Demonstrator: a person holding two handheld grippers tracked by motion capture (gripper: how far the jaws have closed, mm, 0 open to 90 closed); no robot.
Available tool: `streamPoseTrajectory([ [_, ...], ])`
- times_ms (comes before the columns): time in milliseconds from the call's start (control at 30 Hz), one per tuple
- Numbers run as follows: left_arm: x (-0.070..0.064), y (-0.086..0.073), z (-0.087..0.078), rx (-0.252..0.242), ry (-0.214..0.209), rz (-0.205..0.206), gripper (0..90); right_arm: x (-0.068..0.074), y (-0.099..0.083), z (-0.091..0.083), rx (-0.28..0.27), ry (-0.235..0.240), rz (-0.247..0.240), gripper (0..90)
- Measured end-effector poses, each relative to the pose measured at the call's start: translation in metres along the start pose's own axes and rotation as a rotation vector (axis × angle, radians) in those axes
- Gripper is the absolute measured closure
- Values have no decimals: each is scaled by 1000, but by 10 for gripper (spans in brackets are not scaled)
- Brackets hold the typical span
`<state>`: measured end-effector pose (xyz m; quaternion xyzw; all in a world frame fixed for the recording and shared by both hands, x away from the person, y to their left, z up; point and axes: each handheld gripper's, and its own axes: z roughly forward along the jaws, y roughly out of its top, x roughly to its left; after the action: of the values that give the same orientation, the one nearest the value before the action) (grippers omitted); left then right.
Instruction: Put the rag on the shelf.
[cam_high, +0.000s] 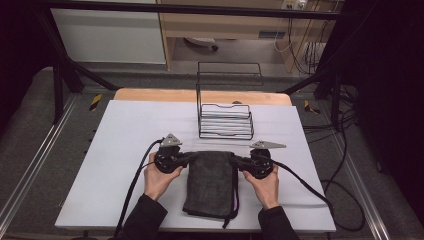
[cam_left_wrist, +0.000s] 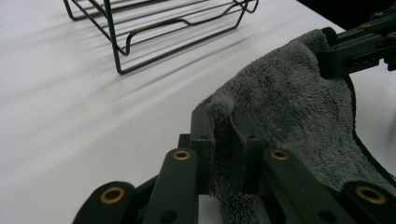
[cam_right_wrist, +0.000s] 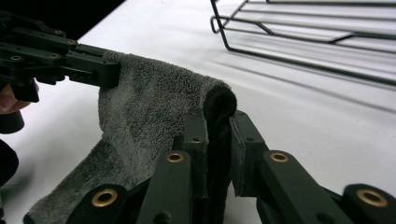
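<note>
— So where is the grey towel (cam_high: 210, 182)?

— Folded, on the white table (cam_high: 125, 150), just in front of the black wire rack (cam_high: 225, 120); a pink edge shows along its right side.

— And the tools?

— Left gripper (cam_left_wrist: 222, 119) is clamped on the towel's far left corner, right gripper (cam_right_wrist: 217, 116) on the far right corner. Each pair of jaws is closed on a fold of cloth, lifting it slightly.

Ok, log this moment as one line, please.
left gripper: shut on grey towel far corner | right gripper: shut on other far corner | wire rack: beyond towel, untouched
</note>
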<state>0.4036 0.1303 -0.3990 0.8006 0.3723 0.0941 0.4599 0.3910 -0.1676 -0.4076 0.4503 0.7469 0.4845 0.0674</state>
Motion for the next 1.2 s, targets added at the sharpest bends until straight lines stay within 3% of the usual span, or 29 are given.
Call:
streamPoseTrajectory([
  [600, -14, 17, -33, -157, -5, 42, 803, 23, 18, -34, -146, 6, -96, 797],
  [1200, -33, 56, -57, -291, 10, 108, 803, 39, 47, -68, -303, -31, -178, 800],
])
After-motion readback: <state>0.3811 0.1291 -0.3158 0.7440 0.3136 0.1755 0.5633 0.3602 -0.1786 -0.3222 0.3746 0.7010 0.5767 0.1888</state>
